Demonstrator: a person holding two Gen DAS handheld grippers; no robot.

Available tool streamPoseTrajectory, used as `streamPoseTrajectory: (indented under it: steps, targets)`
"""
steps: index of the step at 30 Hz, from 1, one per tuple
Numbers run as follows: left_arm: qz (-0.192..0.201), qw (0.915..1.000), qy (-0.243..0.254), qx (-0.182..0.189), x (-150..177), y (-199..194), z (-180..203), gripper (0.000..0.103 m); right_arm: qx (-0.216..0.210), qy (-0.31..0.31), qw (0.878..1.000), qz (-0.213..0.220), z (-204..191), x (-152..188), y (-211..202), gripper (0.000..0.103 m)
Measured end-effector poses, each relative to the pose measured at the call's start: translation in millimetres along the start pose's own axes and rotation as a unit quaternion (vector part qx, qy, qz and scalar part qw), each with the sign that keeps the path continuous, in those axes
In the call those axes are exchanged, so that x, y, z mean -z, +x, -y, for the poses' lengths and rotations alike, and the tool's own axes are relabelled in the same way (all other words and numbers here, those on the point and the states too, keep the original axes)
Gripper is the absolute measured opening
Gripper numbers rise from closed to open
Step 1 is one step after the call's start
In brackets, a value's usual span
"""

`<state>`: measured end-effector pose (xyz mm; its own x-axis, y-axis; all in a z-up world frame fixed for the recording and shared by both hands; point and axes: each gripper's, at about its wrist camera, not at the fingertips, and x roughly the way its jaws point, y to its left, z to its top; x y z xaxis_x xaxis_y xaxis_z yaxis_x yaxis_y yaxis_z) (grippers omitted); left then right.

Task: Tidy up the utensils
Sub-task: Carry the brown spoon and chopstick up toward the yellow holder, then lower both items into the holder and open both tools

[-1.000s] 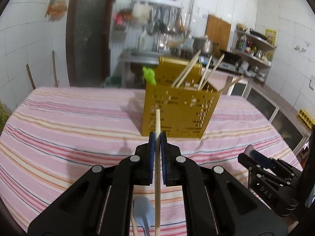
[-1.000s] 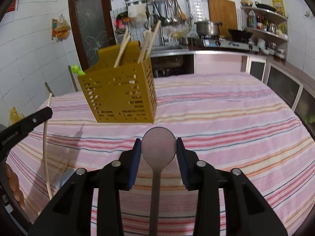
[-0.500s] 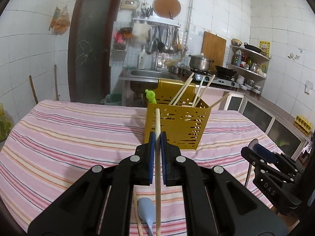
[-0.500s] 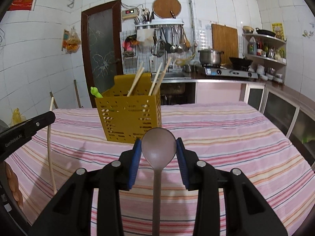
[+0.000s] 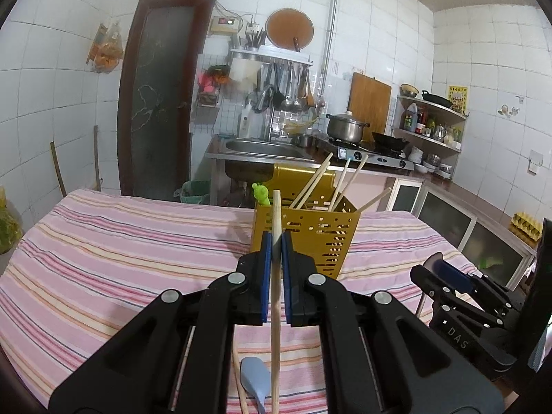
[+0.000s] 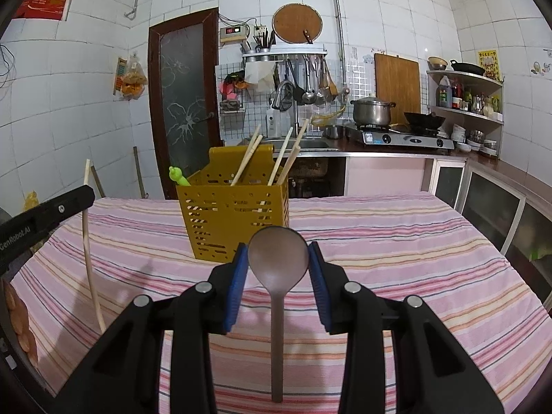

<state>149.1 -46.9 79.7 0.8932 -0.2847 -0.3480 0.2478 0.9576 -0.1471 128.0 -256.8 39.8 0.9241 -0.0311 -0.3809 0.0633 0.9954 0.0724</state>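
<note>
Our left tool (image 5: 275,241) is clamped on a wooden chopstick (image 5: 275,276). Our right tool (image 6: 278,258) grips a brown spoon (image 6: 278,258) by its bowl. Both face the yellow utensil holder (image 6: 234,220) on the striped surface (image 6: 396,241).

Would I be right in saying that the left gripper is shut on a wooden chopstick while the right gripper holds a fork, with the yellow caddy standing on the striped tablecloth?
Not quite: the right gripper holds a brown spoon, not a fork, as the right wrist view shows. The rest stands: the left gripper is shut on a wooden chopstick, and the yellow caddy stands on the striped tablecloth.
</note>
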Motion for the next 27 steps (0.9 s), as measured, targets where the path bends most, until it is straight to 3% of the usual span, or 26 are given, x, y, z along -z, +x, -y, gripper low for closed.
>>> streamPoseTrajectory:
  steps: [17, 21, 27]
  targets:
    - [0.030, 0.9994, -0.011, 0.010, -30.6, 5.6, -4.5, 0.005, -0.005, -0.006, 1.000, 0.028, -11.4, -25.2, -2.4, 0.036]
    - [0.052, 0.9985, -0.010, 0.013, -59.4, 8.7, -4.4, 0.005, -0.010, 0.000, 0.999, 0.048, -11.5, -50.2, -3.0, 0.036]
    - [0.107, 0.9942, -0.010, 0.010, -128.3, 22.3, 1.2, 0.005, -0.028, 0.006, 0.996, 0.080, -15.0, -105.3, 6.0, 0.036]
